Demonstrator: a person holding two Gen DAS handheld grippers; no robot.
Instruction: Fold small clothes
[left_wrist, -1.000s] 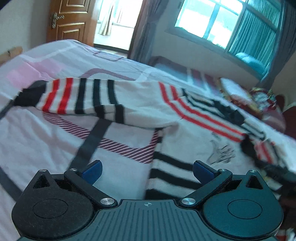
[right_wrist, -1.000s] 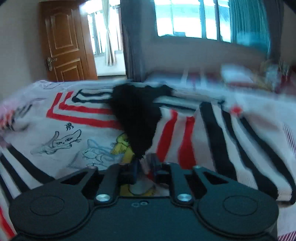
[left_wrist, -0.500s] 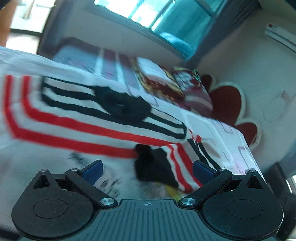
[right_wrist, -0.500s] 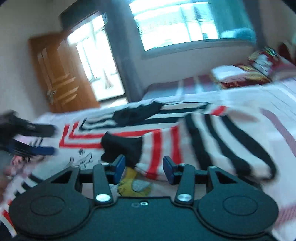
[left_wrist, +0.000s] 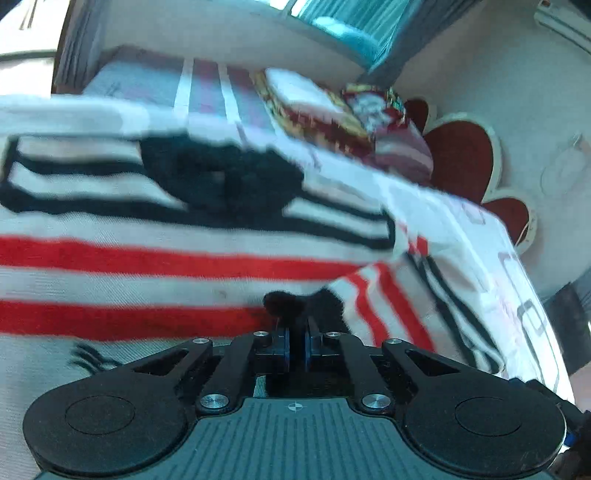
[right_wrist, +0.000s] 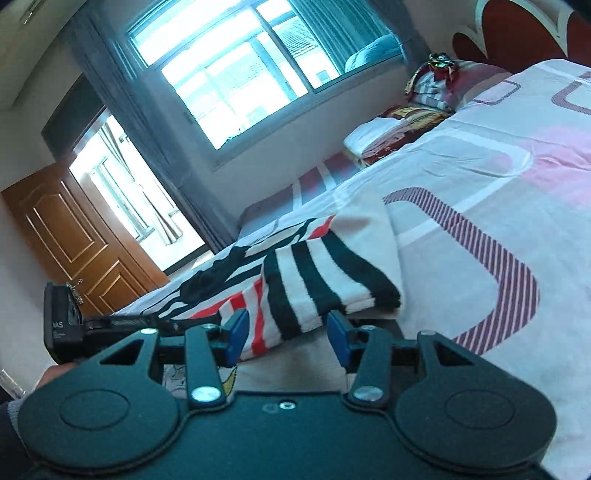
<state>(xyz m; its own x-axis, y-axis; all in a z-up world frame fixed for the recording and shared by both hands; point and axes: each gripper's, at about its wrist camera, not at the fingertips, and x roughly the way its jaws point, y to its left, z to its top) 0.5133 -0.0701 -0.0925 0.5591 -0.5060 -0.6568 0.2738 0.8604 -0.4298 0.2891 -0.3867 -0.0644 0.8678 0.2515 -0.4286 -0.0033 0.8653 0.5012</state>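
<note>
A small white sweater (left_wrist: 147, 258) with red and black stripes and a black collar (left_wrist: 229, 181) lies on the bed. My left gripper (left_wrist: 297, 345) is shut on the black cuff of its sleeve (left_wrist: 295, 306), low over the sweater's front. In the right wrist view the folded sleeve (right_wrist: 317, 280) lies just ahead of my right gripper (right_wrist: 288, 332), which is open and empty. The left gripper's body (right_wrist: 74, 325) shows at the left edge of that view.
The bed sheet (right_wrist: 480, 221) is white with pink and purple patterns. Pillows and folded bedding (left_wrist: 340, 110) lie near the red headboard (left_wrist: 461, 162). A window (right_wrist: 240, 66) and a wooden door (right_wrist: 66, 240) are on the far side.
My left gripper has closed on the black cuff after moving in over the sweater. My right gripper let go of the cuff, opened wide and pulled back to the right.
</note>
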